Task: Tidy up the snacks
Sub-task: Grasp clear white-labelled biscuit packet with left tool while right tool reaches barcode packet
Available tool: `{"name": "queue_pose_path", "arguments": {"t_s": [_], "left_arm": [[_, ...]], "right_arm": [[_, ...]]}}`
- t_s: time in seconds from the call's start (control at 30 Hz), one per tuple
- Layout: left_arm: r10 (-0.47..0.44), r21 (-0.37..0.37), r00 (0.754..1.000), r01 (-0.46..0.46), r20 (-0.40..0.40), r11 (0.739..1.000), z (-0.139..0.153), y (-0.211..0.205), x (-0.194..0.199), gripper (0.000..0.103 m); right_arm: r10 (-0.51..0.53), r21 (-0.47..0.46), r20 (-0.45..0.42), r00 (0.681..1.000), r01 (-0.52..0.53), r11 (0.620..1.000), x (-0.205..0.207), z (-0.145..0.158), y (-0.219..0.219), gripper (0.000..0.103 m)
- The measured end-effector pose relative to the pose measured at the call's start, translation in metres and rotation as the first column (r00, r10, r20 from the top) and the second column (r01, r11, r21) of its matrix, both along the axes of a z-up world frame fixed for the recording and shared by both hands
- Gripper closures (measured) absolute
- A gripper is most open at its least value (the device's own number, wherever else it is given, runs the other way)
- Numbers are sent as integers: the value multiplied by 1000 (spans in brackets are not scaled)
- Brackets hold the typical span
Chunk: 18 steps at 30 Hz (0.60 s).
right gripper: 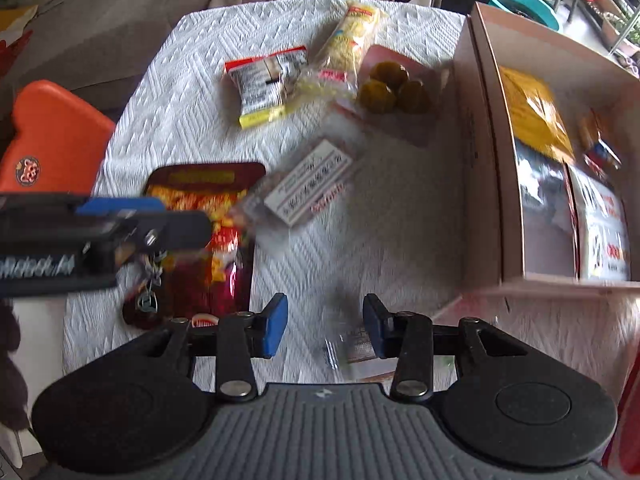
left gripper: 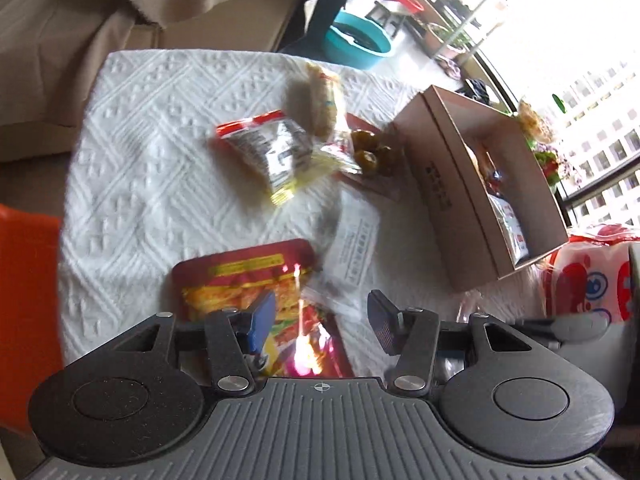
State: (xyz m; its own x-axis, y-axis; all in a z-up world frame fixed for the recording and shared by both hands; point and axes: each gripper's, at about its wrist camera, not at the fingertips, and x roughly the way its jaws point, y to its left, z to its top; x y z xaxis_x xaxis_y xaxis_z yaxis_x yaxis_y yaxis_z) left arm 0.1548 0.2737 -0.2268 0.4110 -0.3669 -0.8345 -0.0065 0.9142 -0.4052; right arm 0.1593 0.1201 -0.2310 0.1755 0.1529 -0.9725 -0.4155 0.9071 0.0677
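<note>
On the white cloth lie a red snack packet point(left gripper: 248, 276) point(right gripper: 204, 216), a clear packet with a white label point(left gripper: 356, 240) point(right gripper: 312, 188), a silver and red packet point(left gripper: 272, 148) point(right gripper: 264, 80), a yellow packet point(left gripper: 326, 100) point(right gripper: 352, 44) and a pack of green plums point(left gripper: 370, 152) point(right gripper: 392, 88). My left gripper point(left gripper: 322, 320) point(right gripper: 160, 220) hovers open over the red packet. My right gripper point(right gripper: 325, 330) stands open low over the cloth, with a small clear packet point(right gripper: 340, 350) beneath it by the right finger. The cardboard box point(left gripper: 452, 184) point(right gripper: 480, 168) at the right holds several packets.
An orange chair point(left gripper: 28, 280) point(right gripper: 56, 132) stands at the table's left edge. A red and white package point(left gripper: 588, 280) sits beyond the box. A teal basin point(left gripper: 356, 40) is on the floor behind the table, and a beige sofa runs along the far side.
</note>
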Motion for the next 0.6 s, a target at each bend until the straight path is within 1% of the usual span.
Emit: {"name": "queue_pose_path", "arguments": {"t_s": [0.07, 0.1, 0.13, 0.2, 0.23, 0.27, 0.33, 0.37, 0.43, 0.47, 0.53, 0.6], "left_arm": [[-31, 16, 1000, 30, 6, 999, -2, -16, 16, 47], [-47, 41, 999, 48, -5, 998, -4, -24, 26, 47], [-63, 71, 998, 63, -13, 995, -7, -32, 34, 47], [-102, 153, 994, 106, -36, 982, -18, -48, 49, 47], [-116, 190, 993, 118, -25, 975, -20, -55, 54, 47], [-126, 222, 992, 126, -14, 967, -20, -62, 57, 47], [-128, 265, 991, 130, -22, 955, -19, -71, 60, 49], [-124, 275, 992, 126, -25, 953, -19, -74, 59, 55], [-108, 275, 994, 114, -35, 955, -19, -78, 52, 57], [-96, 260, 994, 105, -46, 960, -19, -80, 46, 59], [-73, 238, 995, 88, -73, 967, -18, -85, 31, 60], [-44, 231, 994, 67, -105, 971, -15, -93, 7, 62]], "right_arm": [[-5, -21, -59, 998, 4, 1000, -13, -10, -8, 61], [-10, -13, -38, 999, 9, 1000, -19, -8, -12, 61], [-4, -31, -40, 999, 3, 1000, -24, -8, -15, 61], [9, -54, -36, 999, -11, 998, -29, -8, -22, 61], [11, -64, -29, 1000, -13, 998, -31, -8, -26, 55], [12, -78, -24, 1000, -14, 997, -33, -9, -31, 48], [-6, -100, -13, 1000, 5, 995, -35, -10, -45, 46], [-23, -103, -10, 1000, 22, 994, -35, -10, -54, 46], [-62, -104, -4, 998, 61, 993, -37, -7, -73, 45], [-81, -104, 10, 997, 81, 991, -38, -4, -81, 45], [-104, -73, 55, 993, 108, 991, -40, 6, -97, 45], [-118, -64, 100, 988, 125, 990, -39, 12, -109, 42]]}}
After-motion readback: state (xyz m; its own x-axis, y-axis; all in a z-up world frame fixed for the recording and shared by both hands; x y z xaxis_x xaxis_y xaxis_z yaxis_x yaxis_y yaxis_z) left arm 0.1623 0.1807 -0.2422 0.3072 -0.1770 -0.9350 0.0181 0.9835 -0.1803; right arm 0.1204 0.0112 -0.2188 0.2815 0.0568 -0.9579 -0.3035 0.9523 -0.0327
